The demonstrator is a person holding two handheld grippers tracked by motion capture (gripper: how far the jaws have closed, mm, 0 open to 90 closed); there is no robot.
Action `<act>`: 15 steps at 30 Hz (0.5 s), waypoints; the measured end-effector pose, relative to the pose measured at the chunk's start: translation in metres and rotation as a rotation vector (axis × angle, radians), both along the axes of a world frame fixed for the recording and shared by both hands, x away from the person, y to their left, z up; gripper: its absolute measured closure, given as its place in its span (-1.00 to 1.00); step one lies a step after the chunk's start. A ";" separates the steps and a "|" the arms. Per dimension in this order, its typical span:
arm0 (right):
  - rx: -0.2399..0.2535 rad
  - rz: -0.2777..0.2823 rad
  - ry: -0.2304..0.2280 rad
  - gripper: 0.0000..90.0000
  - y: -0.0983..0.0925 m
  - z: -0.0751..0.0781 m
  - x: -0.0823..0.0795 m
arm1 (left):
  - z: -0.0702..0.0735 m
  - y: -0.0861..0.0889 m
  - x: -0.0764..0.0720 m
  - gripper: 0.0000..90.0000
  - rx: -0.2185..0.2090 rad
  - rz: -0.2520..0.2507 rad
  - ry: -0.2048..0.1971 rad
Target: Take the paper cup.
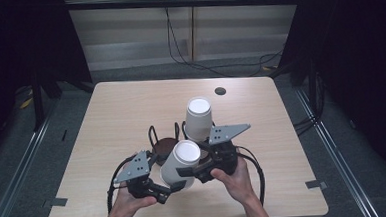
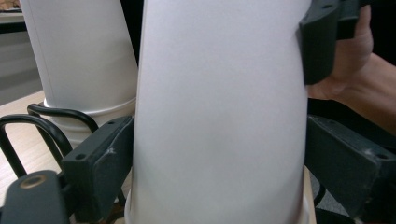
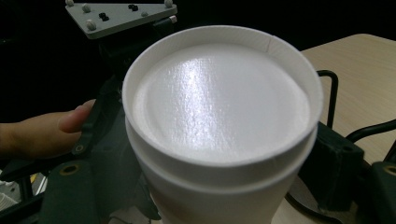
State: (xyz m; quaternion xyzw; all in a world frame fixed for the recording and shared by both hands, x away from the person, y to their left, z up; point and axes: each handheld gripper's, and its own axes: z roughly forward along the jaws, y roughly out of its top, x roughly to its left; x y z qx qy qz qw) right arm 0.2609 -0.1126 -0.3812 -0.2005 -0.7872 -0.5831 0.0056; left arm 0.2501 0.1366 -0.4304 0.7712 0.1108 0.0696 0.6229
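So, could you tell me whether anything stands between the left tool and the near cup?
Nothing visible does. The near cup already sits between the jaws of the left tool, with the jaw faces right at its sides. The far cup stands behind it, out of the way.

Overhead light falls evenly on the table (image 1: 131, 106) while the surroundings beyond its edges stay near black, glare streaks the upturned base of the near cup (image 3: 219, 102), and the cup wall close to the left gripper view's lens appears soft and overexposed.
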 end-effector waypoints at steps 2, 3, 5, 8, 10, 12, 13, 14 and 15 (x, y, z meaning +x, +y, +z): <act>0.004 0.008 0.002 -0.48 0.003 -0.002 0.000 | 0.000 0.000 0.000 -0.77 0.006 -0.002 0.006; 0.004 0.008 0.002 -0.48 0.003 -0.002 0.000 | 0.000 0.000 0.000 -0.77 0.006 -0.002 0.006; 0.008 0.011 0.001 -0.48 0.005 -0.002 -0.001 | -0.001 -0.001 0.000 -0.77 0.005 -0.002 0.006; 0.012 0.014 0.000 -0.48 0.008 -0.003 -0.001 | -0.003 -0.002 -0.001 -0.79 0.013 0.002 0.006; 0.015 0.016 0.001 -0.48 0.008 -0.002 0.000 | -0.005 -0.002 0.000 -0.80 0.016 0.003 0.014; 0.017 0.015 0.000 -0.48 0.008 -0.003 0.000 | -0.006 -0.003 0.001 -0.79 0.016 0.001 0.023; 0.017 0.014 -0.001 -0.48 0.008 -0.003 0.000 | -0.006 -0.003 0.001 -0.77 0.018 0.001 0.021; 0.017 0.013 0.000 -0.48 0.008 -0.003 0.000 | -0.006 -0.003 0.001 -0.75 0.017 0.000 0.020; 0.017 0.013 0.000 -0.48 0.008 -0.003 0.000 | -0.006 -0.002 0.002 -0.75 0.021 -0.001 0.019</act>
